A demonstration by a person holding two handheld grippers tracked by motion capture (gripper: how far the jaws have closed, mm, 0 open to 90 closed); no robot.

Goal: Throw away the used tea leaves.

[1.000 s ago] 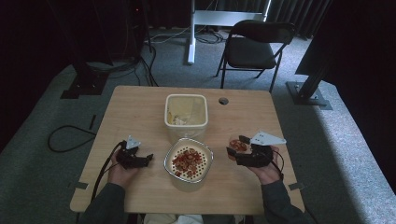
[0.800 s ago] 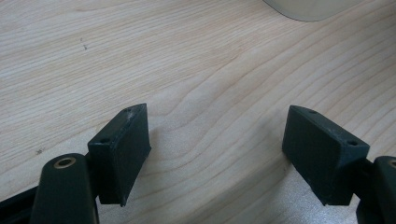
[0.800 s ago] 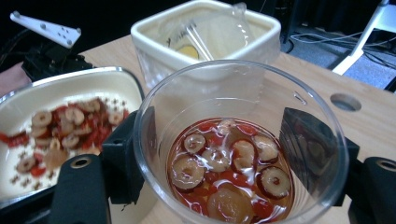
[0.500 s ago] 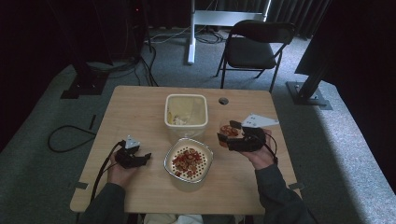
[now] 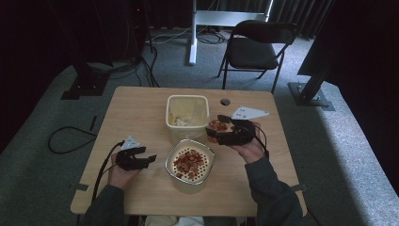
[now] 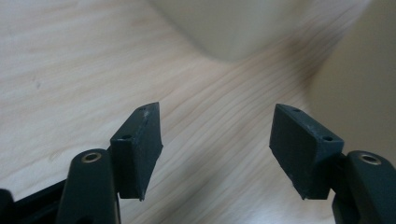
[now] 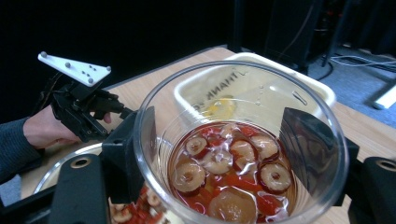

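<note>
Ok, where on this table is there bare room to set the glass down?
The table is bare along its far left, between the cream tub and the left edge, and on the near right corner past the person's sleeve. The middle is crowded: the tub, the strainer bowl and the glass in the right hand-held gripper sit close together.

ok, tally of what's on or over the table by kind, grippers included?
Hand-held gripper: 2, left with nothing between its jaws, right holding the glass cup
Glass cup of dried fruit: 1
Strainer bowl: 1
Cream tub: 1
Total: 5
</note>
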